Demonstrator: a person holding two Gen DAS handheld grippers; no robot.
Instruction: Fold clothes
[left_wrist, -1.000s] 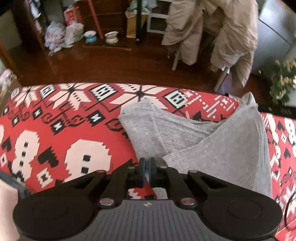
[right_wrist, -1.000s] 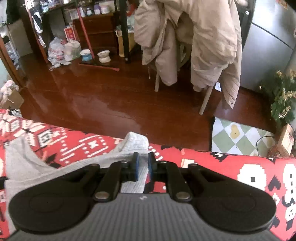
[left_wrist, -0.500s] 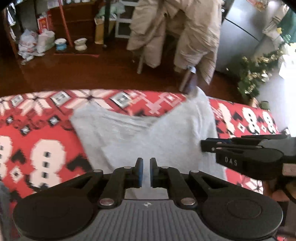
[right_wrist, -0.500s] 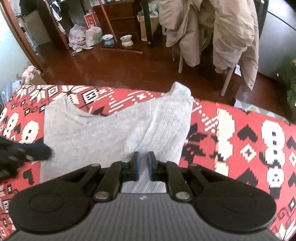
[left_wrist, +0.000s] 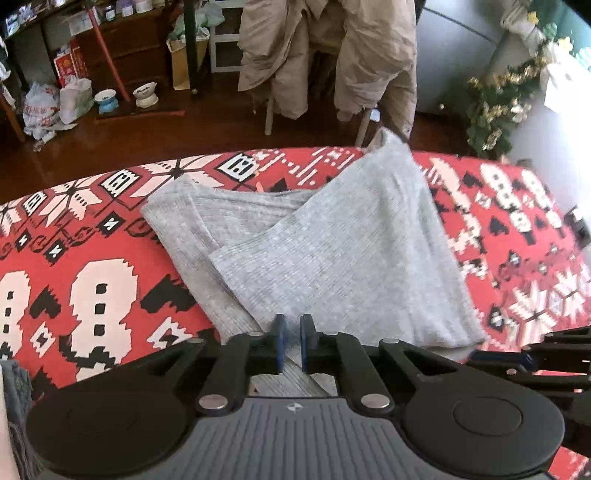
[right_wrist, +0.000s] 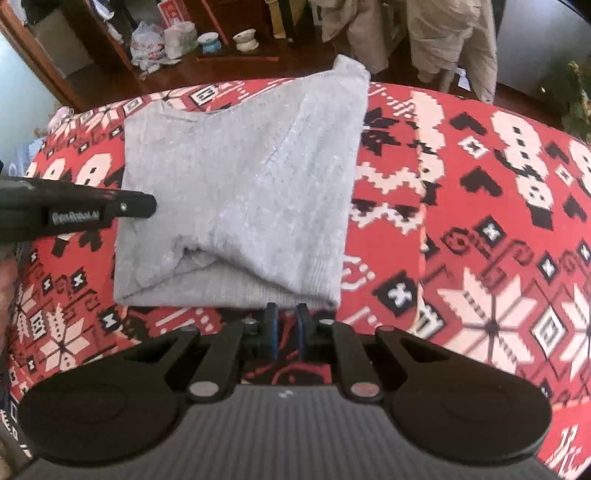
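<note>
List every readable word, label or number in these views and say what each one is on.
"GenRobot.AI", blurred but just legible: white print on the side of the left gripper in the right wrist view.
Small white logo mark, no letters: on the grey body of each gripper, in both wrist views.
Red box on the shelf: print too small to read.
White plastic bags on the floor: red print too blurred to read.

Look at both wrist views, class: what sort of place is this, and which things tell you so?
Most likely a lived-in home. Beige coats hang over a chair, small bowls stand on the wooden floor, and a grey garment lies on a red patterned blanket.
</note>
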